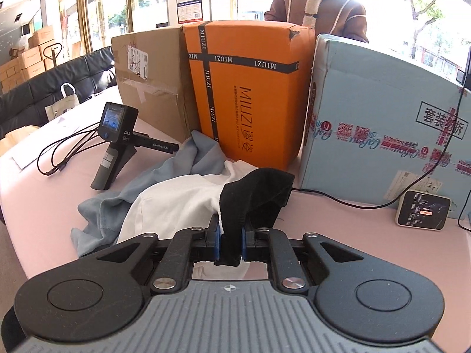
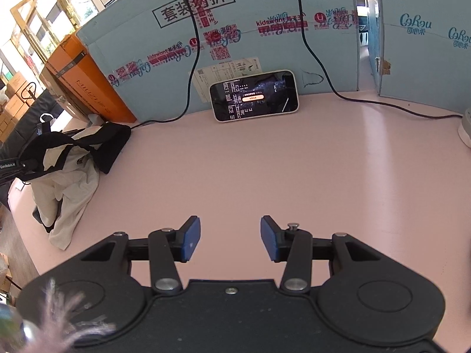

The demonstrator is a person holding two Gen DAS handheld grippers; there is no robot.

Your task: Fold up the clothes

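Your left gripper (image 1: 230, 236): jaws clamped on black garment (image 1: 259, 195) above clothes pile (image 1: 164, 203). Your right gripper (image 2: 230, 236): jaws apart, empty over pink surface (image 2: 265, 161).

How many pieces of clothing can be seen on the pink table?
3: a black garment held in the left tongs, a white one under it, a grey-blue one leftmost. More may be hidden underneath.

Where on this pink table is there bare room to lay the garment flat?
Bare pink tabletop spreads ahead of the open right hand-held gripper, bordered by the propped white phone, pale blue cardboard box and black cable. Crowded at its left: the white-and-black clothes heap.
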